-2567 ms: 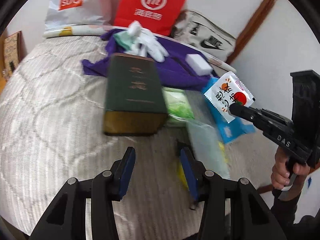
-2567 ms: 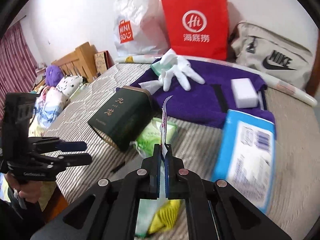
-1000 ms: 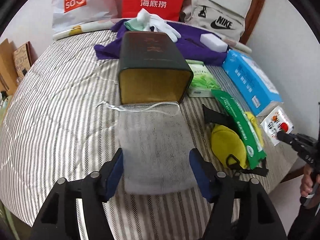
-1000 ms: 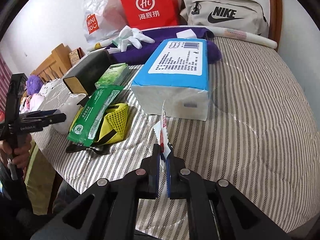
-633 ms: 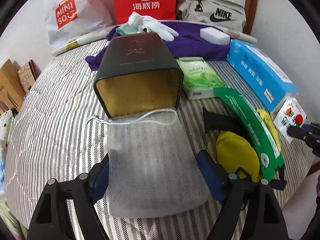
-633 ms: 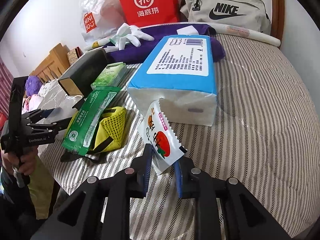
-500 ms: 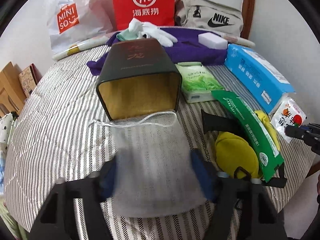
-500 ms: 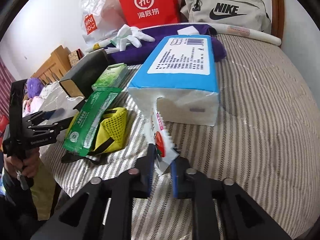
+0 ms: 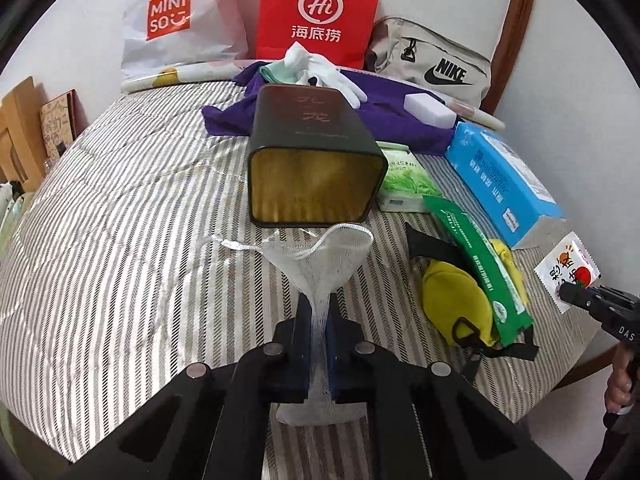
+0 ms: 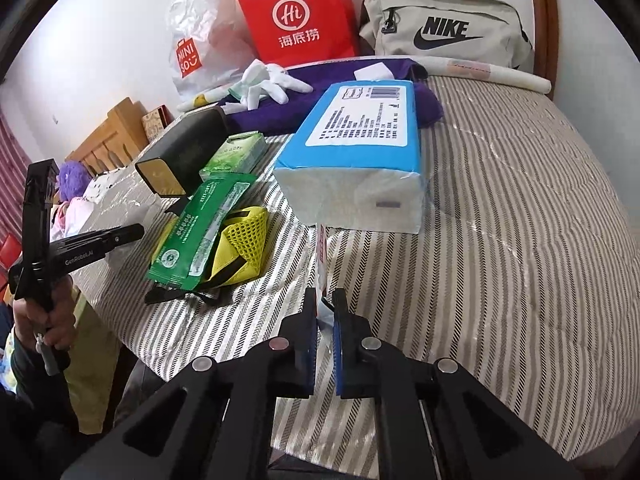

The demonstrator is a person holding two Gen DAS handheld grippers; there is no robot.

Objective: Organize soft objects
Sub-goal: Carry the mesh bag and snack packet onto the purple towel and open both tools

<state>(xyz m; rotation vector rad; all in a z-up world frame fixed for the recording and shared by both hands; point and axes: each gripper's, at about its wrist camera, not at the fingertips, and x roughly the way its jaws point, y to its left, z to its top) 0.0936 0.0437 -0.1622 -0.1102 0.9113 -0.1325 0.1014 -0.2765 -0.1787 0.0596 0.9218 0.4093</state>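
- Your left gripper [image 9: 319, 312] has just closed; its jaws now pinch the white mesh drawstring pouch [image 9: 320, 268] at its lower half, the mouth fanning open at 12 o'clock toward the dark green rectangular tin [image 9: 310, 152].
- Your right gripper [image 10: 325, 312] is clamped on the small white snack sachet with red-orange print [image 9: 568, 270], held edge-on and upright in the right wrist view.
- Progress: early, I'd judge. Two soft items are gripped, nothing visibly sorted yet.
- Left on the striped quilted bed [image 10: 520, 220]: yellow mesh pouch with black strap [image 10: 244, 240], green foil packet [image 10: 200, 228] lying across it, blue-topped tissue pack [image 10: 360, 140] at 12 o'clock of the right gripper.
- Further back: white gloves [image 9: 320, 68] on a purple cloth [image 9: 384, 116], white sponge block [image 9: 430, 110].
- Mesh pouch looks limp, see-through, bunched where pinched.
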